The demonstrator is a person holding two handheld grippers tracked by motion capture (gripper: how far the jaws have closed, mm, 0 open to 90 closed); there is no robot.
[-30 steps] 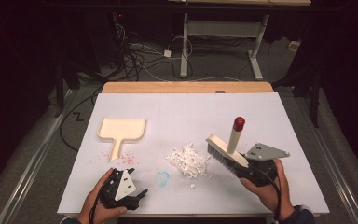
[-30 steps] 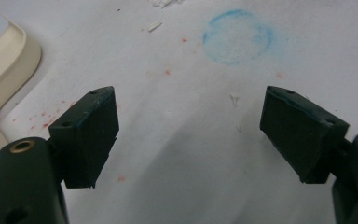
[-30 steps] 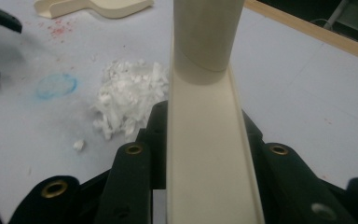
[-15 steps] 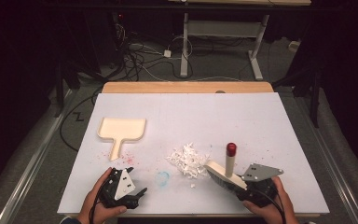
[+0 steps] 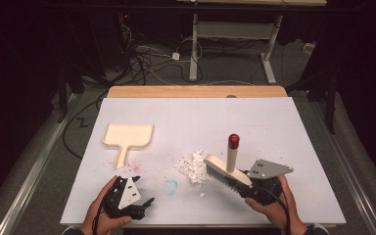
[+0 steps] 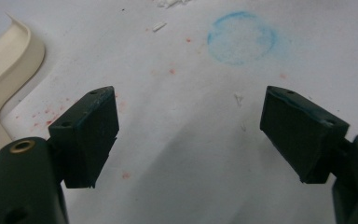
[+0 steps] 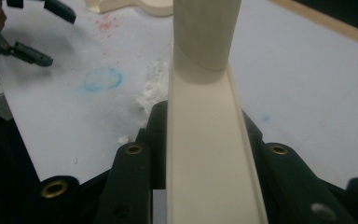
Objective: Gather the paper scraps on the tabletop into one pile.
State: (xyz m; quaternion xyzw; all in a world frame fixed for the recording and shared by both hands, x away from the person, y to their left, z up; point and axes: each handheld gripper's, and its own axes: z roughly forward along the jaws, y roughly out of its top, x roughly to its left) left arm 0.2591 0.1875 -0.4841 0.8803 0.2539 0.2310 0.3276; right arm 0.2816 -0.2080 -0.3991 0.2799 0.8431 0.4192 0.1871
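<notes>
- My right claw (image 5: 245,188) is clamped on the brush (image 5: 225,170) at its head, handle standing up, bristles just right of the paper scraps (image 5: 192,166), placed for sweeping them left, I judge.
- My left claw (image 5: 144,204) rests wide and empty on the bench (image 5: 274,122), nearest the dustpan (image 5: 126,137).
- The dustpan lies well apart from the scraps; nothing blocks the path between.
</notes>
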